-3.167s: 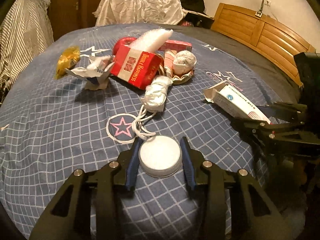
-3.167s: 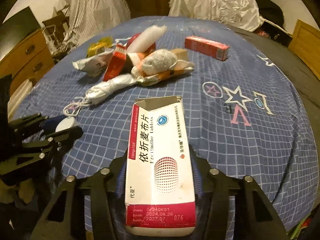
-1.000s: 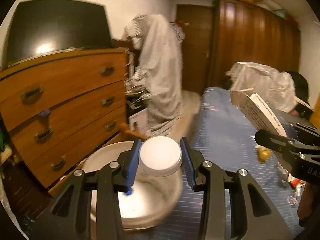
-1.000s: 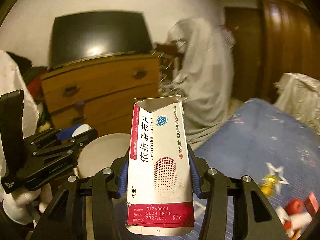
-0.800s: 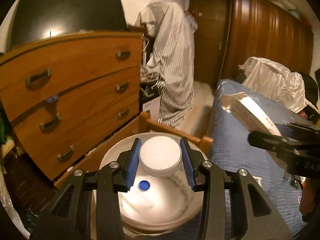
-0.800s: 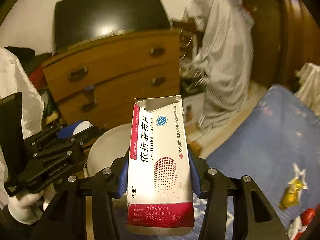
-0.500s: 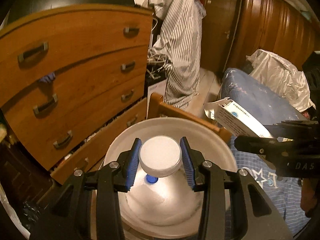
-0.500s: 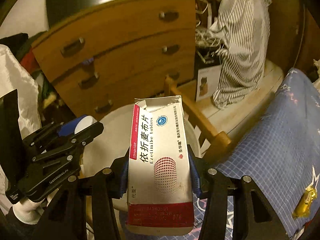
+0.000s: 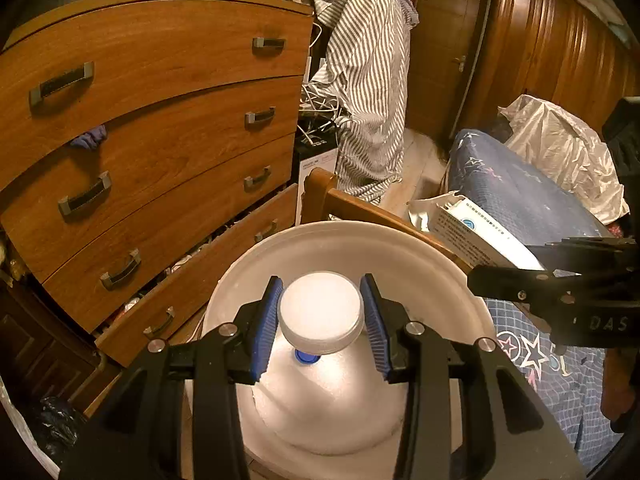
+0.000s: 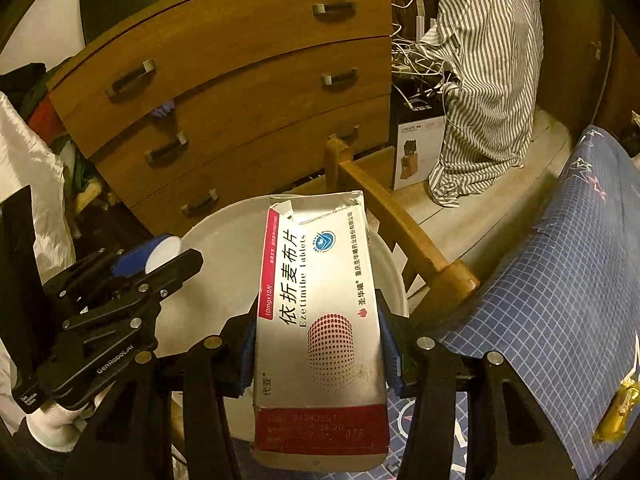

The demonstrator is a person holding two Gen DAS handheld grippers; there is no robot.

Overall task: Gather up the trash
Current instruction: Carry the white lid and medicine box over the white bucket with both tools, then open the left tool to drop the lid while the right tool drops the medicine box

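Observation:
My left gripper (image 9: 321, 318) is shut on a round white plastic lid (image 9: 321, 312) and holds it over the open white trash bucket (image 9: 460, 292). Inside the bucket lies white trash and a small blue cap (image 9: 306, 356). My right gripper (image 10: 320, 346) is shut on a white and red medicine box (image 10: 320, 312), its torn open end reaching over the bucket's rim (image 10: 394, 276). The left gripper (image 10: 156, 260) with the lid shows at the left of the right wrist view. The box (image 9: 472, 232) and right gripper (image 9: 560, 280) show at the right of the left wrist view.
A wooden chest of drawers (image 9: 152, 120) stands just behind the bucket, its lowest drawer ajar. A wooden bed post and rail (image 10: 384, 216) run beside the bucket. The blue checked bed cover (image 10: 560, 280) lies right, with a yellow wrapper (image 10: 616, 412). A striped shirt (image 9: 368, 80) hangs behind.
Both grippers have swung from the bed to the bucket and tilted down over it. The lid and the box stay gripped. The bucket now fills the lower view.

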